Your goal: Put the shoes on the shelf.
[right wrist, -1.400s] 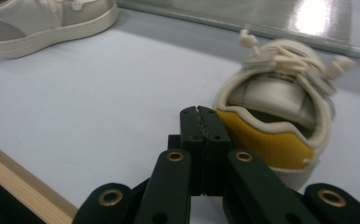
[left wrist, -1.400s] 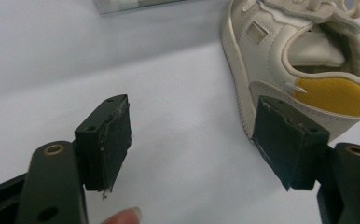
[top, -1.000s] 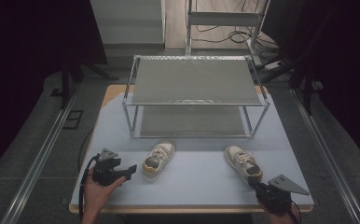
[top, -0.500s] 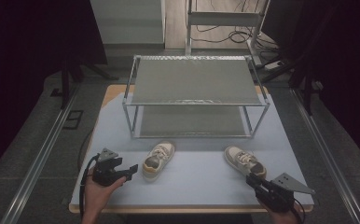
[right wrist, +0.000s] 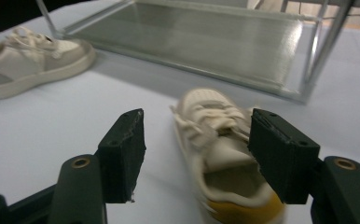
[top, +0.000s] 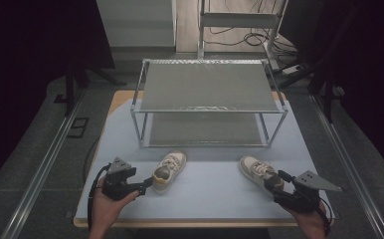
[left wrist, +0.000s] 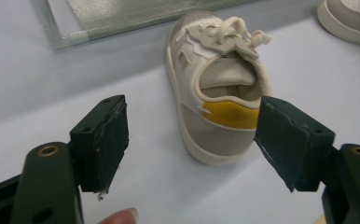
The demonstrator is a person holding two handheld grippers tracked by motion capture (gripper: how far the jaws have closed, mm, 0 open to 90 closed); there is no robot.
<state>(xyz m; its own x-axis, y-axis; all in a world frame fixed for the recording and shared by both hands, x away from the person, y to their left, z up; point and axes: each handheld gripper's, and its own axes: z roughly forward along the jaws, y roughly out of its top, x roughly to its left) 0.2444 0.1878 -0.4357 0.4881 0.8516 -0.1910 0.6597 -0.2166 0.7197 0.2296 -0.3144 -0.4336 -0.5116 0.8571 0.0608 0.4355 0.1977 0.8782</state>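
Two small cream sneakers with yellow heel patches lie on the pale table [top: 210, 199]. The left shoe [top: 169, 171] [left wrist: 215, 93] points toward the rack; my left gripper [top: 144, 187] [left wrist: 192, 135] is open just behind its heel, pads apart from it. Further right lies the other shoe [top: 257, 170] [right wrist: 220, 154], blurred in the right gripper view. My right gripper [top: 275, 182] [right wrist: 201, 154] has just been opening its jaws, which now stand wide on either side of that shoe's heel without pressing it.
A two-tier metal rack [top: 210, 87] with mesh shelves stands on the middle of the table behind the shoes; its lower shelf [right wrist: 192, 42] [left wrist: 122, 14] sits near table level. Each gripper view also shows the other shoe [left wrist: 350, 18] [right wrist: 29, 60] off to one side.
The right gripper has moved forward to the right shoe's heel and its jaws have gone from shut to wide open. The left gripper and both shoes have hardly shifted.
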